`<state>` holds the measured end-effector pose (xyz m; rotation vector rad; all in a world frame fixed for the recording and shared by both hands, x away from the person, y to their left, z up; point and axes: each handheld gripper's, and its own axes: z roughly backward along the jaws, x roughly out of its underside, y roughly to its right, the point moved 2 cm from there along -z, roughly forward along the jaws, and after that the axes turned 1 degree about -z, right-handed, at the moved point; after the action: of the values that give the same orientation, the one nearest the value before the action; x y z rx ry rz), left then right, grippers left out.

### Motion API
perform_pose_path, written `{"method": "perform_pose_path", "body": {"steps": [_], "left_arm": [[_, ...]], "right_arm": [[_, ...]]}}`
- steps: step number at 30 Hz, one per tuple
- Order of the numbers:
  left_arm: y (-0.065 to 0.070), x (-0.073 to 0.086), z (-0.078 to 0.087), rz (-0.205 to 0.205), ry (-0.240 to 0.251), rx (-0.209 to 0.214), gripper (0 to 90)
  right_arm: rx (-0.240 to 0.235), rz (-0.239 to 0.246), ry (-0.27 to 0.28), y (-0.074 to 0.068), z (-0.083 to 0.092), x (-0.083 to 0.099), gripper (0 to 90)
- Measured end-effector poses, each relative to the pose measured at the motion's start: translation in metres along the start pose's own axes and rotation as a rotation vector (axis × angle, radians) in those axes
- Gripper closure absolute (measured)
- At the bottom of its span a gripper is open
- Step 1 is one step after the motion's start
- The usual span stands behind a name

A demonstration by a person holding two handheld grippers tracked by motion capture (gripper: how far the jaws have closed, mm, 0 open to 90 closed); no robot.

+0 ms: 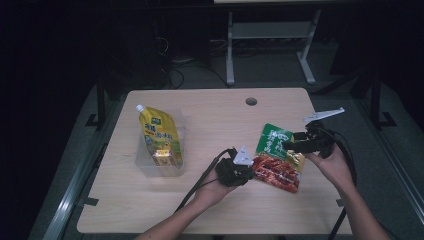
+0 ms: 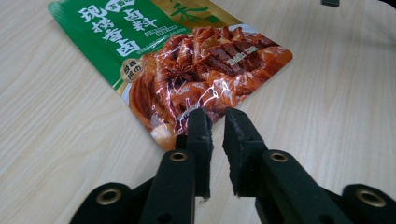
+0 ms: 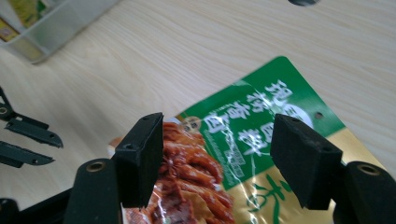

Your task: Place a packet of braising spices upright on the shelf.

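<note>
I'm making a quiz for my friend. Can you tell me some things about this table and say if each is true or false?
1. The yellow pouch sits in the clear box. True.
2. The green and red packet is inside the box. False: it lies on the table.
3. The right gripper is wide open above the packet. True.
4. The left gripper is opened wide. False: only a narrow gap, at the packet's edge.

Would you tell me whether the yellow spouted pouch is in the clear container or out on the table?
In: the yellow pouch lies inside the clear container, its spout past the rim.
</note>
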<state>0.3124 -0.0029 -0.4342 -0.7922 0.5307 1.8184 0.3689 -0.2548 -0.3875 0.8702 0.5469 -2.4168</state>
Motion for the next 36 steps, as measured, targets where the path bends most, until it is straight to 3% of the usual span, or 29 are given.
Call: {"method": "perform_pose_path", "body": {"steps": [6,18,36], "left_arm": [[-0.005,-0.004,-0.014,0.008,-0.012,-0.004,89.6],[-0.017,0.001,-0.043,0.033,-0.089,-0.013,89.8],[-0.018,0.005,-0.053,0.025,-0.13,-0.03,89.8]], "right_arm": [[0.033,-0.046,-0.009,0.019,0.001,0.009,33.9],[0.09,-0.144,-0.045,0.051,-0.01,0.02,33.9],[0.132,-0.239,-0.106,0.073,-0.028,0.026,33.9]]}}
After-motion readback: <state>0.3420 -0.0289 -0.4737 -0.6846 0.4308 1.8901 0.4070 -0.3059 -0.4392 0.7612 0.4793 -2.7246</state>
